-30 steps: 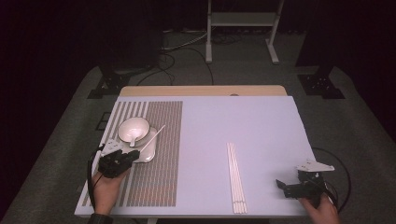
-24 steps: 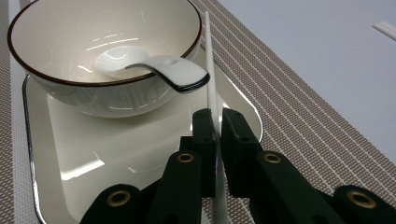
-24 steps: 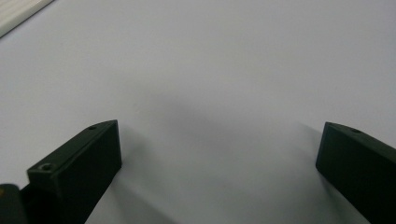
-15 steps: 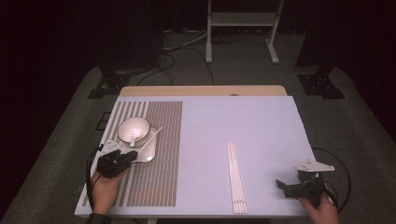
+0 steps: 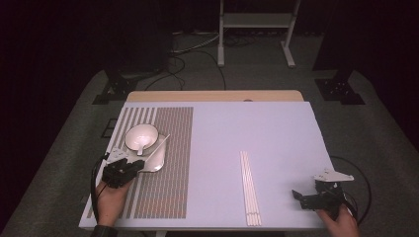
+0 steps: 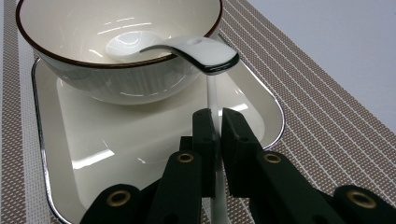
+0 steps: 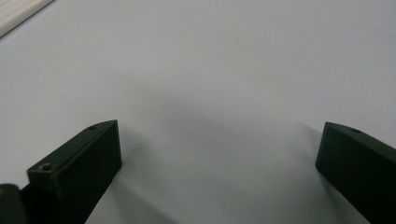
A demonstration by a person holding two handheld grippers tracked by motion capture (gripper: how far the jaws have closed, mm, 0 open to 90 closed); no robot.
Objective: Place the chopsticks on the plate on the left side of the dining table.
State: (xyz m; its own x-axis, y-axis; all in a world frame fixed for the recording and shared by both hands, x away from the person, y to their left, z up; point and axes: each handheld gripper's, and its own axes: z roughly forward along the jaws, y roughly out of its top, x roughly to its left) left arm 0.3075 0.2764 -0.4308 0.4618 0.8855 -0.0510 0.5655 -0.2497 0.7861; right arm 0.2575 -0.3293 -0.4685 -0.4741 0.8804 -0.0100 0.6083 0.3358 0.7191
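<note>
Plate [image 6: 116, 149] carries a bowl [image 6: 93, 65] holding a spoon [image 6: 187, 49]; left tongs [image 6: 215, 123] pinch its rim, right tongs [image 7: 219, 154] wide.

Both hands are bare, and the left hand [image 5: 109, 200] wears a dark band at the wrist, near the bottom edge. The left tool [image 6: 217, 128] is matte black, with two flat blocky jaws and brass-coloured rivet rings on the linkage behind them, a pale three-cornered plate on top and a black cable looping off to its left. The right tool [image 7: 219, 163] has the same black wedge-shaped jaws, each with a small screw hole, a grey three-cornered plate, and a black cable curling round to the right.
</note>
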